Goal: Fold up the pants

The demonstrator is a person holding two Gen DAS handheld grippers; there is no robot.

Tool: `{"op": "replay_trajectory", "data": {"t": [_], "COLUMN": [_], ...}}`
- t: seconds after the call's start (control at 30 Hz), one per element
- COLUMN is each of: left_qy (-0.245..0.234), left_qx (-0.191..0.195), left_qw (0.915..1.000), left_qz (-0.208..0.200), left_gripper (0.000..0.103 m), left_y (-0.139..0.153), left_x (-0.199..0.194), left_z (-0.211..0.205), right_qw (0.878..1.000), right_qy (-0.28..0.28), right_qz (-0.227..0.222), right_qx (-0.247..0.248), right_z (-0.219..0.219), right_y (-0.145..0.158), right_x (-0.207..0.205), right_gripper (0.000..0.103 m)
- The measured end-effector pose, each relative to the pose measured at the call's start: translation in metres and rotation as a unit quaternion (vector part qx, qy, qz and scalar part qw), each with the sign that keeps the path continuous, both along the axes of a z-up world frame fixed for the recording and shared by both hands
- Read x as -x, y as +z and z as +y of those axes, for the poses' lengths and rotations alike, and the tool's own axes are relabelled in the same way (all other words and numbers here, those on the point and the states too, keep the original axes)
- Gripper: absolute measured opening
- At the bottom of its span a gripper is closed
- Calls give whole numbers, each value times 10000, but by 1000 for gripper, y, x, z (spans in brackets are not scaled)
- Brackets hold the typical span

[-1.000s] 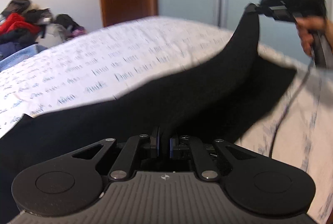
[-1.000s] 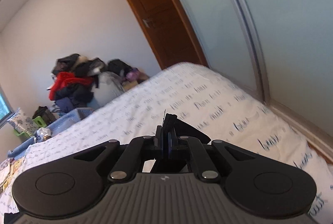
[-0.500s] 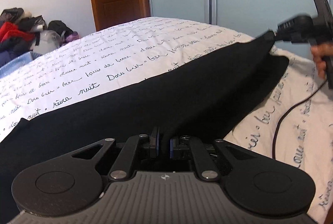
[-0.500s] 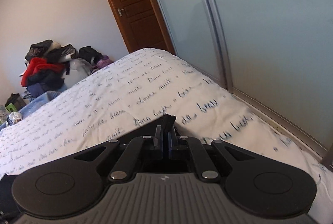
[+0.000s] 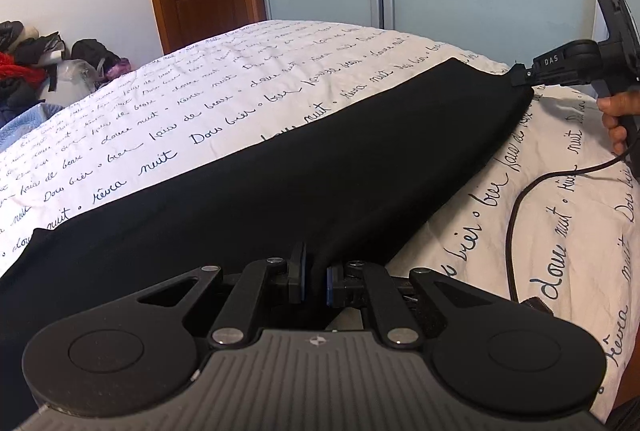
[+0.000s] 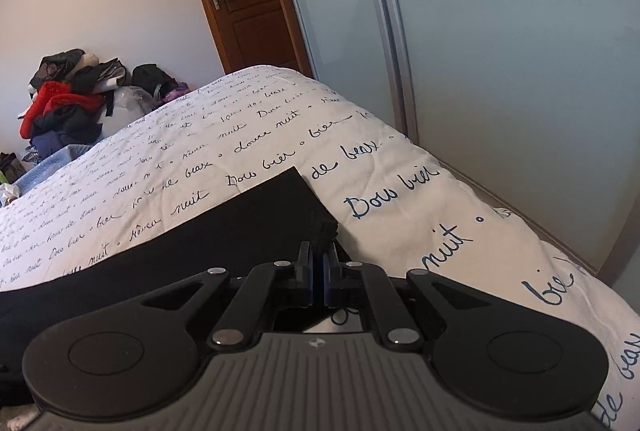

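Left wrist, smooth black pants (image 5: 320, 167), script-printed bedspread (image 5: 240, 87)

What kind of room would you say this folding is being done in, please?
Most likely a bedroom: the pants lie on a bed with script-printed bedding, beside frosted sliding wardrobe doors, with a pile of clothes against the wall.

The pants (image 5: 320, 167) lie across the bed (image 5: 240, 99), with the clothes pile (image 6: 68, 99) beyond it.

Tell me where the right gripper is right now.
In the left wrist view, the right gripper sits at far right, low over the printed bedspread, shut on the far end of the black pants.
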State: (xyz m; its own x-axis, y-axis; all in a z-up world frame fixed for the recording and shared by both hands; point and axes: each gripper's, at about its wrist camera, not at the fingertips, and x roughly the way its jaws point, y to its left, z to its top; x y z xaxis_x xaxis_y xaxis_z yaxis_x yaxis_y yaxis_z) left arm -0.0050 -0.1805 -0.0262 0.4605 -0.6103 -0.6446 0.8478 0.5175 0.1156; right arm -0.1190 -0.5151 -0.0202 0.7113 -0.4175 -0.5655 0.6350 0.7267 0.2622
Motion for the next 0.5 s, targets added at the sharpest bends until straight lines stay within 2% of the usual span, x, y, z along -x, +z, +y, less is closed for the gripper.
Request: {"op": "replay_trajectory", "data": {"t": [0.2, 0.33, 0.5], "left_qy": [-190, -323, -284], "left_qx": [-242, -135, -28], "left_qw": [9995, 9993, 9990], "left_qz": [-84, 130, 359], "left_gripper": [19, 25, 26], "left_y": [-2, 5, 11], "left_x": [4, 4, -2], "left_z": [-3, 2, 4], "right_qw": [9996, 9998, 9998], "right_qy": [96, 41, 126], "right_qz": [73, 108, 179], "right_qx": [-261, -136, 13], "right_z": [-8, -4, 2], "right_y": [-8, -4, -5], "right_x": [1, 4, 6], "right_gripper": [7, 10, 9]}}
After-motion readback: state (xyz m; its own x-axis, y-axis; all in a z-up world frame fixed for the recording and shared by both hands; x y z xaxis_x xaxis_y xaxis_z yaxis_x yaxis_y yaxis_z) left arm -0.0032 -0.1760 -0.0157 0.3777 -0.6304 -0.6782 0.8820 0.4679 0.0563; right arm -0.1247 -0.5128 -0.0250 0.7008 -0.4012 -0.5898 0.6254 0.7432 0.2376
